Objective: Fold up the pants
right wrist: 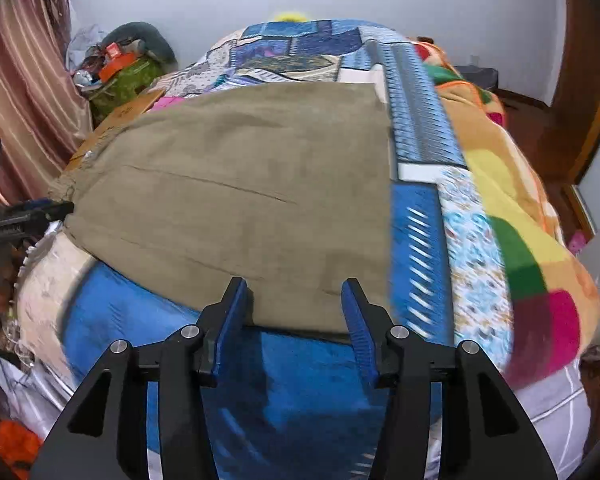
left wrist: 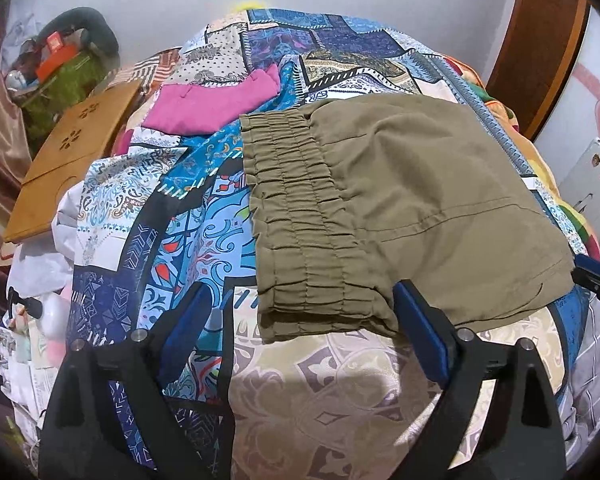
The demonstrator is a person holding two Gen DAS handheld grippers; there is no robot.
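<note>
On the bed (left wrist: 204,216), we see the pants (left wrist: 400,208) lying flat as a compact folded rectangle, waistband at its left edge. Both the left claw (left wrist: 300,312) and the right claw (right wrist: 294,304) are released at its near edge, holding nothing. Folding looks mostly done; maybe one last fold left.

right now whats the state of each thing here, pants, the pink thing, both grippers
olive pants: folded into a flat stack on the bedspread, elastic waistband on top, held by neither gripper
pink garment: folded, lying apart beyond the pants
left gripper: open, jaws wide at the waistband's near corner
right gripper: open, jaws either side of the pants' near edge
patchwork bedspread: spread, rumpled
</note>
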